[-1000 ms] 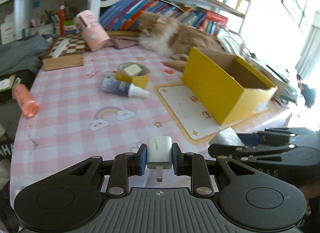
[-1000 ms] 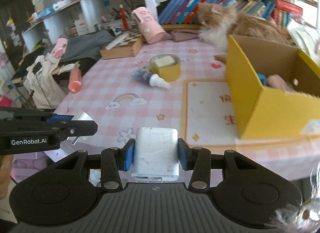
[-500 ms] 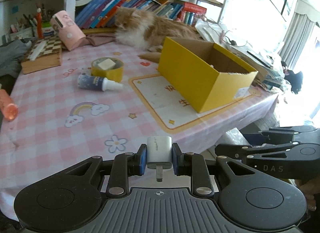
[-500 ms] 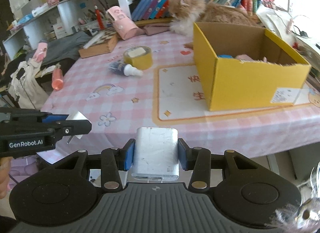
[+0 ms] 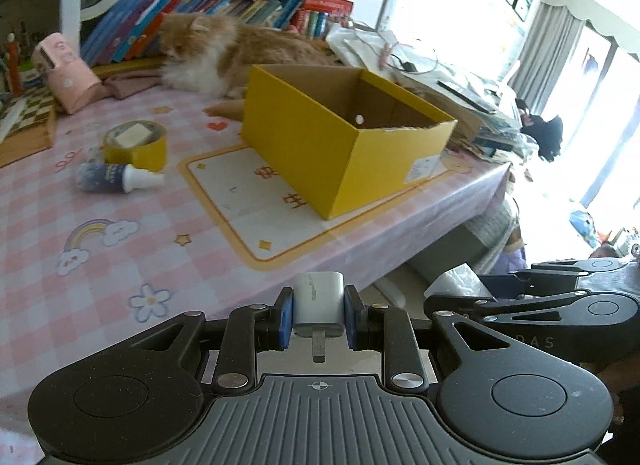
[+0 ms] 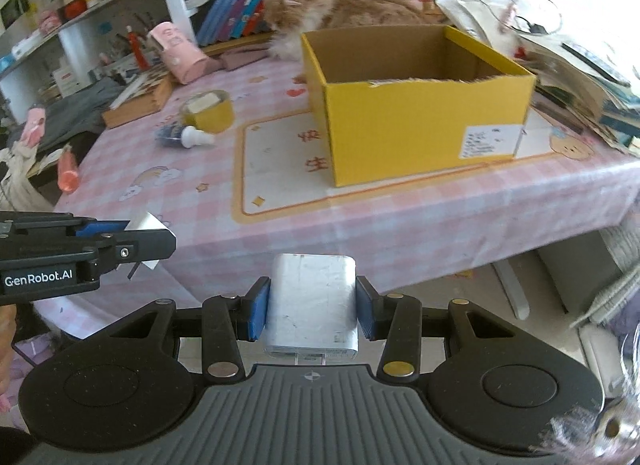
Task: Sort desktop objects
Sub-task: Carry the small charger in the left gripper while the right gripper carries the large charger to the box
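Left wrist view
Left gripper [image 5: 319, 319]: clamped on small white charger [image 5: 319, 303], at 6 o'clock.
Yellow box [image 5: 340, 133]: open, at 12 o'clock; contents hidden.

Right wrist view
Right gripper [image 6: 311, 315]: clamped on white power adapter [image 6: 311, 305], at 6 o'clock.
Yellow box [image 6: 416, 105]: visible interior bare.
Tape roll [image 6: 208, 111]: holds a pale block, at 10 o'clock.

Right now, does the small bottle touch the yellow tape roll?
Touching. The left wrist view shows the small bottle lying with its white cap against the foot of the yellow tape roll, no gap visible.

Both grippers loaded, side by side

Left gripper [image 5: 319, 323] angles downward, jaws clamped on a small white charger [image 5: 319, 302] — right gripper [image 6: 311, 313] alongside, jaws pinching a wider white power block [image 6: 311, 301].
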The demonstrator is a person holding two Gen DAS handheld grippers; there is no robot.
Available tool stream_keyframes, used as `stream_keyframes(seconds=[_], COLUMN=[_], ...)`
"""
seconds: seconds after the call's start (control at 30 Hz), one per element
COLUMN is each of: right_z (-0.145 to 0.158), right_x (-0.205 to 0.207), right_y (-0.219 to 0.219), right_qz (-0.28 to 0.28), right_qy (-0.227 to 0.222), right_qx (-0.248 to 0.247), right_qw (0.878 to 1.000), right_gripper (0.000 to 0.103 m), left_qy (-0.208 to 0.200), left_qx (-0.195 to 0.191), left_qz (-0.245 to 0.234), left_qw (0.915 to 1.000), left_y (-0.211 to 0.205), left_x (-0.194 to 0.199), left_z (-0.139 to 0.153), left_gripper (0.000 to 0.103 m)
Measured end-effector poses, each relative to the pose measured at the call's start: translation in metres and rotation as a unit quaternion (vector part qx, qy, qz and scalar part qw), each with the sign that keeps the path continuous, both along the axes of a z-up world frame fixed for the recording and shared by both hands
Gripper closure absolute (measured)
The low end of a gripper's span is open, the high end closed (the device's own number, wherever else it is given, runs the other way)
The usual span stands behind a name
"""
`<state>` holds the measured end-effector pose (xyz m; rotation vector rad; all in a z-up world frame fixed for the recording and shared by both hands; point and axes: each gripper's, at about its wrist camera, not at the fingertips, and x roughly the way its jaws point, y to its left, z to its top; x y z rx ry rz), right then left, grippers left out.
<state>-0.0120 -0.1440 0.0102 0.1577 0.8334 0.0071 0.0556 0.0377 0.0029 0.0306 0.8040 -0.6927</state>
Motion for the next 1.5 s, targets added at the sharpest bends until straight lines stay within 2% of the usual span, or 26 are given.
stream_keyframes(seconds=[0.7,1.3,1.5], right_z=[-0.002,0.006,0.014], right_x=[-0.008,0.009,0.018], right_y=[-0.053,-0.116,-0.146], right_qz=[-0.043,-0.061,-0.07], right_qy=[0.003,-0.008,-0.026], right_qx=[0.016,0.013,0.019], right_qw=[0.999,0.998,0.997], right_gripper=[0.062,0.062,0.062], left_qy=[-0.012,-0.038,-0.064], left_qx=[0.011,-0.017,-0.019], left_qz=[-0.039,-0.061,-0.058], left_qw=[0.9991,0.9972,0.9961], left_y=[-0.06,-0.126,-0.152], left_x=[0.002,0.026,0.036], left_z=[0.013,0.041,0.052], left_gripper=[0.079,0.079,0.079])
